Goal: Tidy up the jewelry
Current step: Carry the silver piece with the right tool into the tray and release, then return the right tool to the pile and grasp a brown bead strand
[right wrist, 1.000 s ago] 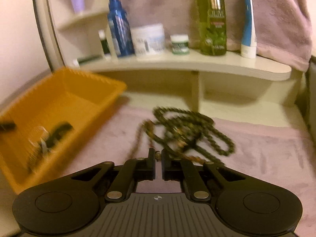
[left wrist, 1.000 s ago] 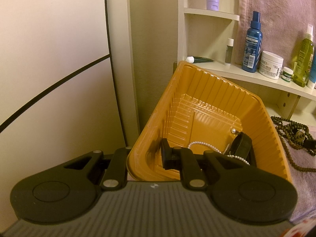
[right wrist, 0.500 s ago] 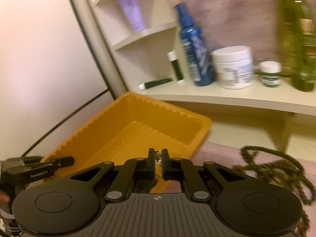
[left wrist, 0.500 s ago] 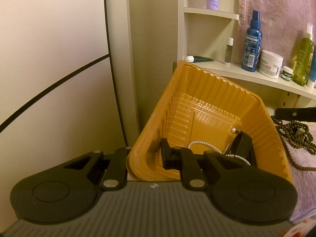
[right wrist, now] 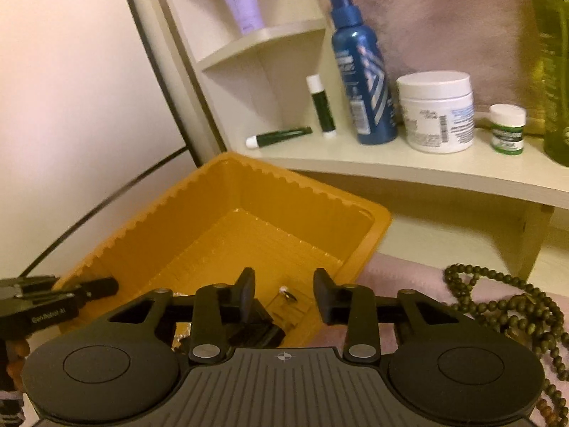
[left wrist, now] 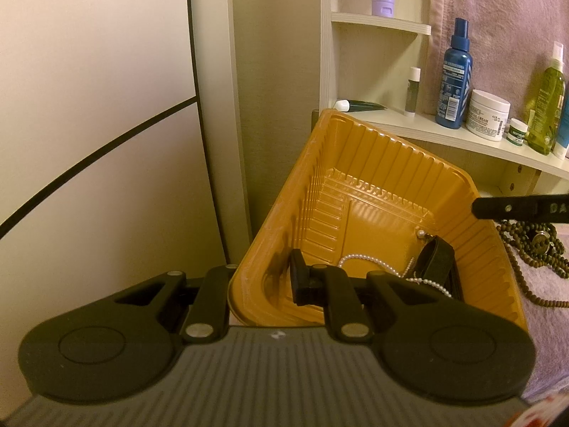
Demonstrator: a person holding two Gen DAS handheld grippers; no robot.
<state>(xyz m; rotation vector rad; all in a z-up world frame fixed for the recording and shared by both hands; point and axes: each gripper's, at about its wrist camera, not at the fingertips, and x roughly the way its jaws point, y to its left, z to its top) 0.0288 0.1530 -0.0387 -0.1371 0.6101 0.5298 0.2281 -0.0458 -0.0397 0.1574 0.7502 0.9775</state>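
Item – jewelry, part sorted.

- Lying gathered in the low near corner of the orange tray: pearl strand, draping over a black strap-like piece, and a small pearl piece sitting loose on the tray floor. Collecting there, by judgement, because of the tray's tilt.
- Waiting outside the tray, heaped on the purple towel just to its right: dark bead necklace. Judged the main piece not yet sorted.
- Clamping the tray's near wall – one finger inside, the other outside and partly hidden: left gripper. Propping the tray at a slant, probably to keep its mouth facing the working side and to stop it sliding.
- Hovering over the tray's right side, jaws apart and having just been opening, gripping nothing: right gripper. Showing the small pearl piece through the gap, down on the floor and clear of both pads.
- Standing behind on the shelf, apart from the work: blue spray bottle and other toiletries.
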